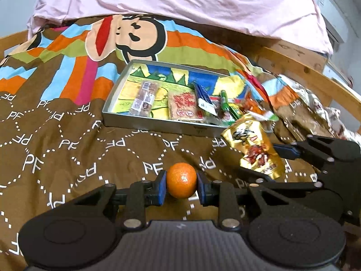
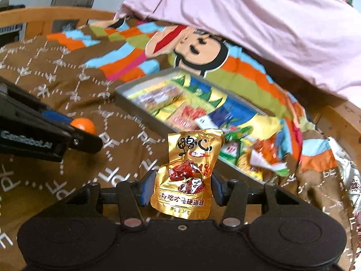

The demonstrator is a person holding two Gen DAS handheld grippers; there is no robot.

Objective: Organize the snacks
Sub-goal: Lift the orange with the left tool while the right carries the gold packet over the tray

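Note:
My left gripper (image 1: 181, 181) is shut on a small orange (image 1: 181, 180), held just above the brown patterned bedspread (image 1: 67, 146). My right gripper (image 2: 180, 186) is shut on a gold snack pouch (image 2: 187, 176), held upright. In the left wrist view the pouch (image 1: 255, 149) and the right gripper (image 1: 270, 160) are at the right, near the tray's front corner. In the right wrist view the orange (image 2: 83, 125) and the left gripper (image 2: 74, 126) are at the left. A grey metal tray (image 1: 108, 103) ahead holds several snack packets; it also shows in the right wrist view (image 2: 135, 108).
A pink quilt (image 1: 180, 0) is heaped behind the tray. Silver and brown snack bags (image 1: 304, 108) lie to the tray's right. A wooden bed rail (image 1: 304, 72) runs along the right side. Loose packets (image 2: 259, 153) spill at the tray's right end.

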